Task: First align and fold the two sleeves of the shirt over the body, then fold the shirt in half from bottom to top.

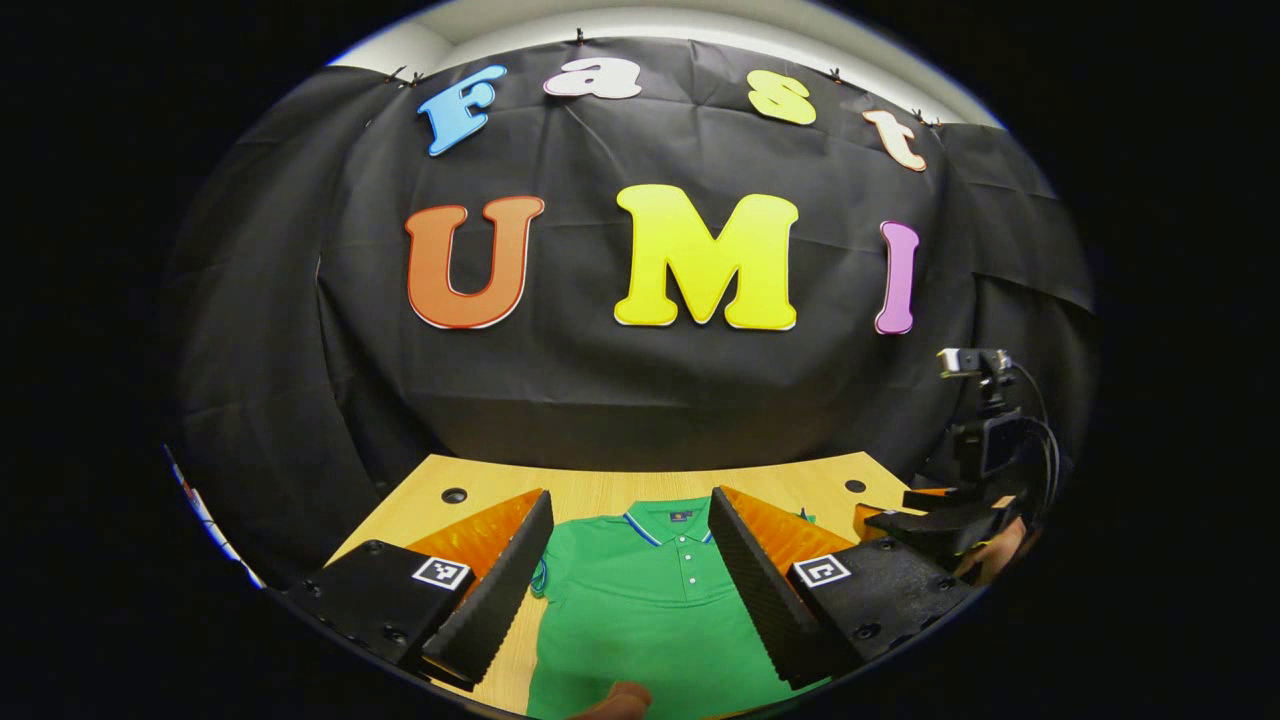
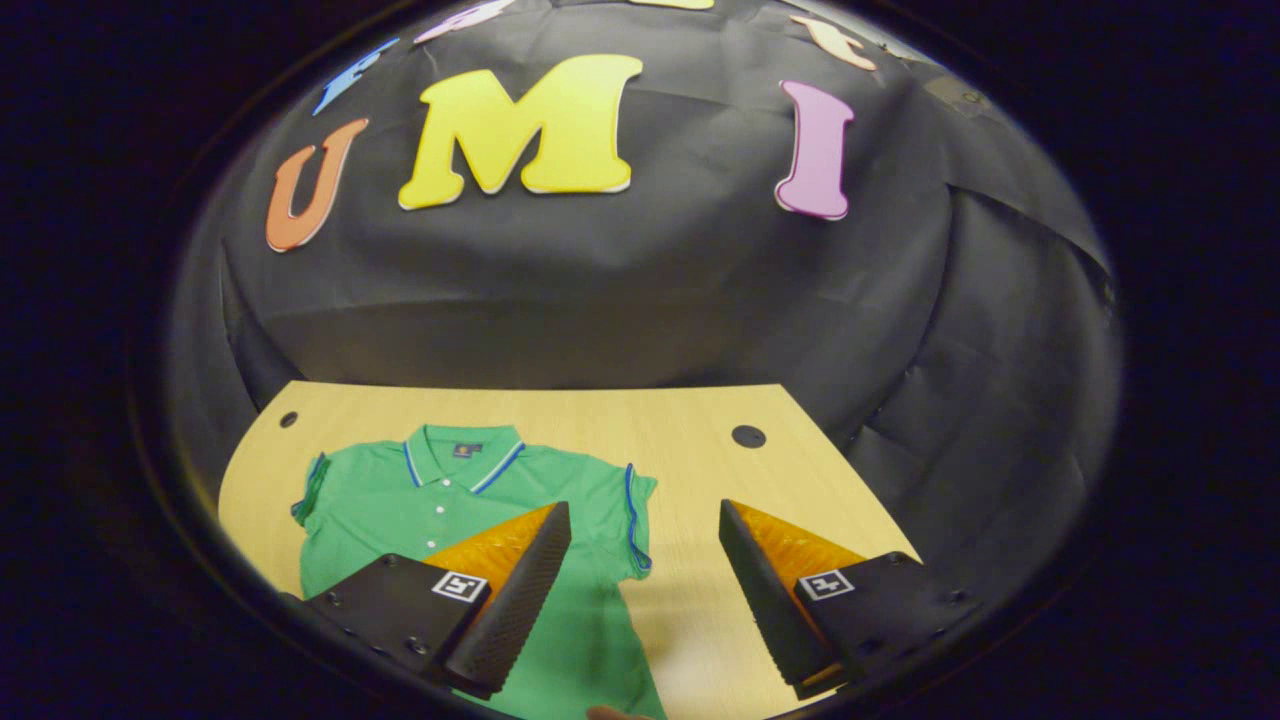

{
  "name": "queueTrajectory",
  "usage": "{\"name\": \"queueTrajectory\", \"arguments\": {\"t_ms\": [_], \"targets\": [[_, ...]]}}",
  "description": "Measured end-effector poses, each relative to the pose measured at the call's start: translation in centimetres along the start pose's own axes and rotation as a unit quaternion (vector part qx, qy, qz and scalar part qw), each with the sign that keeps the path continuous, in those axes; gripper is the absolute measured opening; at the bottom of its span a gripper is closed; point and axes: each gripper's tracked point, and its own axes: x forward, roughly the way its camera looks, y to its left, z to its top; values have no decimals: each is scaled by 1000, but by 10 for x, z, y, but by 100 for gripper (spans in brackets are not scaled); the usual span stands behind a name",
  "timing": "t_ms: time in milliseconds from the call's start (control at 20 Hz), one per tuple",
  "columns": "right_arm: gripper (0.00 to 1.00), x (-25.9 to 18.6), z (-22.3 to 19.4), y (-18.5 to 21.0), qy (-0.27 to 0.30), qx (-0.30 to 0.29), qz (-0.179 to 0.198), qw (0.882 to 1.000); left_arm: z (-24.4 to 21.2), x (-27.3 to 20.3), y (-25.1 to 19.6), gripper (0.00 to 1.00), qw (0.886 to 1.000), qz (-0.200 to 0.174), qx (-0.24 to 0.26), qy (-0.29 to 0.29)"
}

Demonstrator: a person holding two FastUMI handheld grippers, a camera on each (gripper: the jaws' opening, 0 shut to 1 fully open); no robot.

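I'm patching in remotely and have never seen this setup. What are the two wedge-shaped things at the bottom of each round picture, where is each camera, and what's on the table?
Those wedges are the two fingers of a hand-held gripper; a person carries one in each hand. Each camera rides on its gripper and looks forward along the fingers.

In the left gripper view, the left gripper is open above the collar of a green short-sleeved polo shirt with blue trim. At the far right is the other gripper, with a hand holding it.

In the right gripper view, the right gripper is open beside one sleeve of the shirt, which lies flat and unfolded on the light wooden table.

Neither gripper holds anything.
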Motion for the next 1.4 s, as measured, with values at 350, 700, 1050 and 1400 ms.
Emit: {"name": "queueTrajectory", "arguments": {"t_ms": [350, 700, 1050, 1400], "targets": [[95, 96, -53, -3, 120, 16, -22, 992, -3, 16, 16, 100, 1000, 1, 15, 5], [96, 139, -79, -1, 173, 7, -32, 984, -25, 21, 30, 100, 999, 15, -5, 37], [51, 150, -81, 17, 178, 6, -1, 984, -41, 17, 30, 100, 998, 16, -9, 60], [9, 153, -77, 20, 173, 3, -9, 985, -51, 7, 27, 100, 997, 16, -3, 73]]}}
